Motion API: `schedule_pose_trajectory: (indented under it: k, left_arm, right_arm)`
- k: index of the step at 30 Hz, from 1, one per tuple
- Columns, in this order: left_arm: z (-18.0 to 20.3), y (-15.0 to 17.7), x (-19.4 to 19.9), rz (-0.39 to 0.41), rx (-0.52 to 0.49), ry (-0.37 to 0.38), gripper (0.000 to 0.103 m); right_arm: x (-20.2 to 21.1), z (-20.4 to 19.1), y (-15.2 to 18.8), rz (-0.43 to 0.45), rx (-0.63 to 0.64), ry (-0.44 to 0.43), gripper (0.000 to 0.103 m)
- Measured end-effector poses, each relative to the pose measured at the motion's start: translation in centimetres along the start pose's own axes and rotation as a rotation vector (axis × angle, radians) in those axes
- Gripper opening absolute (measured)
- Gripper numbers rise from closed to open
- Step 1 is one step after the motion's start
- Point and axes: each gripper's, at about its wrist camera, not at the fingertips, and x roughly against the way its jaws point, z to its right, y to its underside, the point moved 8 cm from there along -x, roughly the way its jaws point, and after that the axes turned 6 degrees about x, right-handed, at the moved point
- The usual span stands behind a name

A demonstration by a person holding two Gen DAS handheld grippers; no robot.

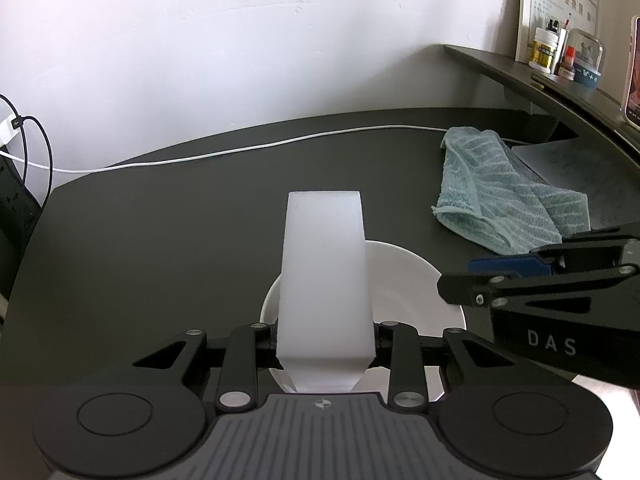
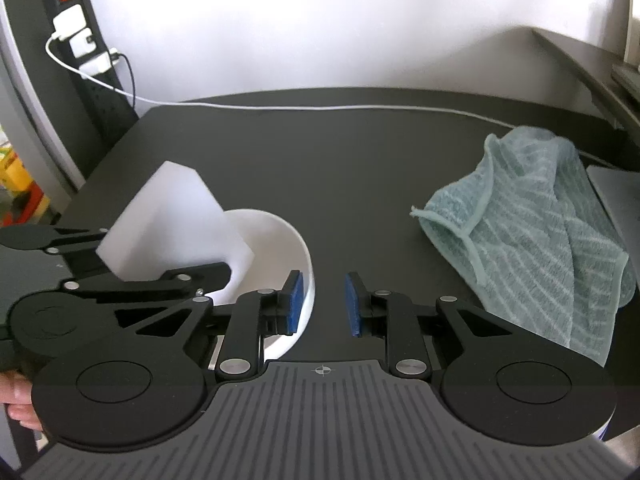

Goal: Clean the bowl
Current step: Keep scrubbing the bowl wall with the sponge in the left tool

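Observation:
A white bowl (image 1: pixel 404 280) (image 2: pixel 276 232) stands on the black table (image 2: pixel 360 168), near its front. My left gripper (image 1: pixel 325 344) (image 2: pixel 160 276) is shut on a white sponge block (image 1: pixel 324 272) (image 2: pixel 172 224), which tilts down over the bowl's left side. My right gripper (image 2: pixel 322 304) (image 1: pixel 500 276) is open at the bowl's right rim. Its left blue pad (image 2: pixel 295 300) sits just inside the rim and its right blue pad (image 2: pixel 352 304) is outside, so the rim runs between them. Whether either pad touches the bowl is unclear.
A crumpled teal towel (image 2: pixel 532 232) (image 1: pixel 500 192) lies on the table to the right, partly on a sheet of paper (image 1: pixel 568 164). A white cable (image 2: pixel 320 109) runs along the back edge to a power strip (image 2: pixel 84 44). Bottles (image 1: pixel 548 50) stand on a raised shelf at the right. A hand (image 2: pixel 16 396) shows at lower left.

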Motion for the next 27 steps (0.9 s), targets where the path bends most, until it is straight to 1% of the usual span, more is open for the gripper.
schedule_pose_trajectory:
  k: [3, 8, 9, 10, 11, 12, 13, 15, 18, 21, 23, 27]
  left_arm:
    - [0.0, 0.0, -0.1, 0.000, -0.001, -0.004, 0.031]
    - [-0.5, -0.2, 0.0, 0.000, 0.022, 0.003, 0.031]
    - [-0.5, -0.2, 0.0, 0.000, 0.023, 0.002, 0.031]
    - [-0.5, -0.2, 0.1, 0.000, 0.023, 0.004, 0.031]
    - [-0.4, -0.2, 0.1, -0.002, 0.019, 0.011, 0.031]
    - [-0.2, -0.1, 0.2, -0.003, 0.011, 0.020, 0.032]
    - [0.0, -0.1, 0.3, -0.004, 0.005, 0.028, 0.031]
    - [0.5, -0.1, 0.4, -0.010, 0.000, 0.048, 0.032]
    - [0.6, -0.2, 0.0, -0.020, -0.001, 0.054, 0.031]
    - [0.5, -0.3, -0.9, -0.029, 0.003, 0.044, 0.031]
    - [0.5, -0.3, -1.2, -0.022, 0.004, 0.046, 0.031]
    - [0.4, -0.3, -1.0, -0.005, 0.005, 0.039, 0.031]
  right_arm:
    - [-0.5, -0.4, 0.4, -0.025, -0.011, -0.022, 0.028]
    - [-1.5, -0.6, 0.4, -0.049, 0.009, -0.005, 0.027]
    - [-1.6, -0.6, 0.4, -0.051, 0.020, 0.002, 0.025]
    - [-1.7, -0.6, 0.4, -0.047, 0.039, 0.009, 0.025]
    - [-1.8, -0.7, 0.1, -0.038, 0.083, 0.026, 0.020]
    - [-1.9, -0.8, -0.1, -0.029, 0.128, 0.042, 0.013]
    - [-2.1, -0.9, -0.4, -0.020, 0.172, 0.059, 0.010]
    - [-2.3, -1.2, -0.9, -0.004, 0.254, 0.087, 0.008]
    - [-2.8, -1.0, -1.3, -0.022, 0.275, 0.054, 0.007]
    - [-3.2, -0.8, -0.9, -0.046, 0.241, 0.036, 0.008]
    - [-3.2, -0.5, -0.8, -0.044, 0.197, 0.022, 0.009]
    - [-3.2, -0.4, -0.4, -0.029, 0.149, 0.012, 0.008]
